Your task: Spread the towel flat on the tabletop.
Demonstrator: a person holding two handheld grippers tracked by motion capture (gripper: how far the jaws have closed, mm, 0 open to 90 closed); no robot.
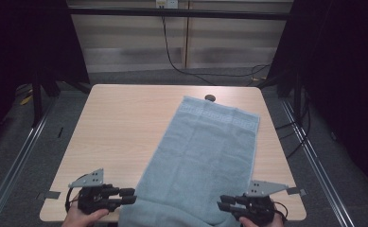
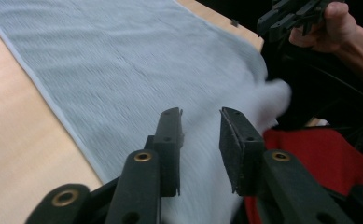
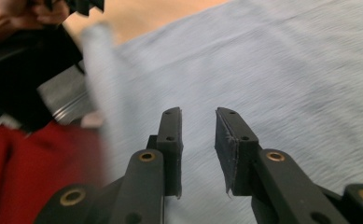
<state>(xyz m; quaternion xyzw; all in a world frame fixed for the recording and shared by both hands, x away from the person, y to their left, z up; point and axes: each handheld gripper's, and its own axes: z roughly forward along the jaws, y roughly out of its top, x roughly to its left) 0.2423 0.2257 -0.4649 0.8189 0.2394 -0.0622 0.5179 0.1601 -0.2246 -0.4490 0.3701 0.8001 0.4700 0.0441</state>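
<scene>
High view: one towel [image 1: 205,156] lies on the table [image 1: 120,127], running from the far right part of the top toward the near edge, where its near end hangs over the rim between the two grippers. It is pale blue-grey terry cloth, long and narrow, with a woven patterned band across the far end and a thin hem along each long side. It lies mostly flat, with soft folds at the near end. No brand, label or writing can be read on it or on the table.

The left gripper [image 1: 129,196] sits at the towel's near left edge and the right gripper [image 1: 223,203] at its near right edge, each held in one hand and pointing inward at the cloth.

In the left gripper view the jaws stand partly apart over the towel with nothing pinched between the pads [image 2: 230,140]. In the right gripper view the jaws likewise stand partly apart above the cloth, gripping nothing.

One round dark grommet [image 1: 210,98] sits just beyond the towel's far end.
</scene>
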